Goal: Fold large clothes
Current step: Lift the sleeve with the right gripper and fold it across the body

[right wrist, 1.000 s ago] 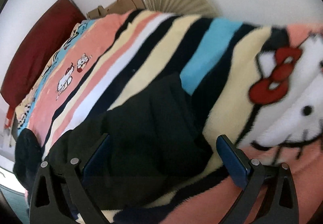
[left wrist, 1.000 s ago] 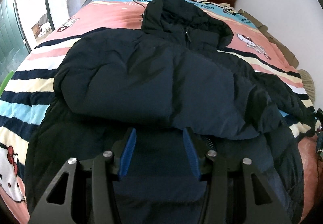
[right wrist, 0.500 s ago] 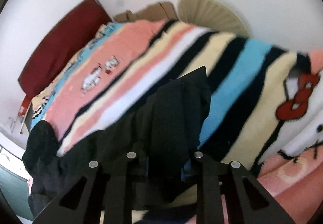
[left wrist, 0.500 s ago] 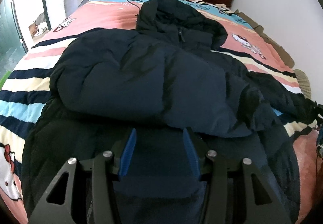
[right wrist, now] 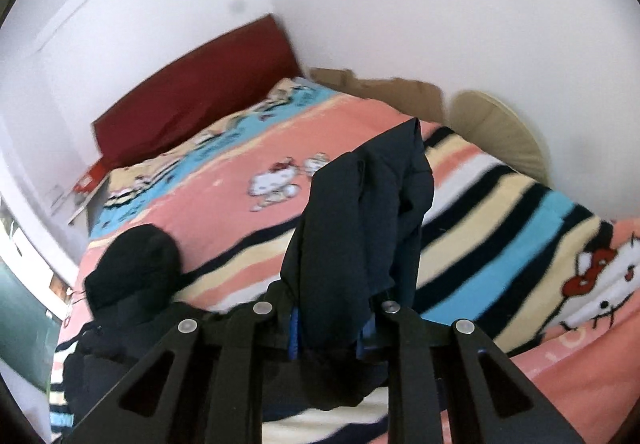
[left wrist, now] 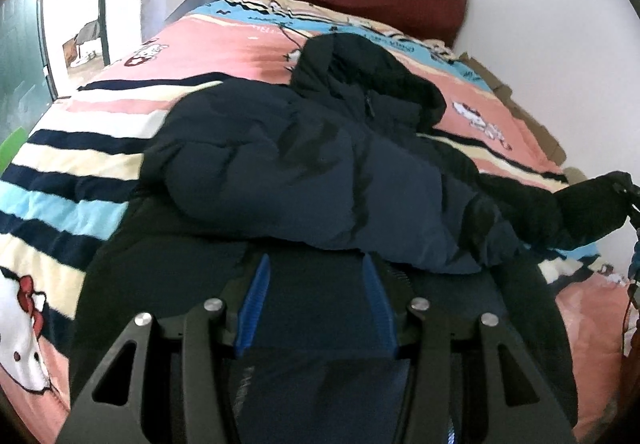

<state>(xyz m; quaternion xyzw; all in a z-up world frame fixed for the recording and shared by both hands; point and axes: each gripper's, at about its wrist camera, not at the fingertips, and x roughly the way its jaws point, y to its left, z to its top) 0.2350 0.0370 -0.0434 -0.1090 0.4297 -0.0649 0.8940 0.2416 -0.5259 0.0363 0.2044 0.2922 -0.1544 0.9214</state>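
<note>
While one navy padded hooded jacket (left wrist: 304, 164) lies on one striped cartoon blanket (left wrist: 80, 148):
Left gripper (left wrist: 316, 304): jaws apart, holding nothing, over hem at 6 o'clock.
Right gripper (right wrist: 332, 328): clamped on one sleeve (right wrist: 368, 212), raised toward 12 o'clock.

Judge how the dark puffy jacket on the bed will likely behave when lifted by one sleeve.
The jacket is probably floppy: the sleeve pinched in the right gripper creases and folds over. Its puffed quilting suggests it is light for its bulk. It would likely spring back after pressing, since the folded body mounds high.
</note>
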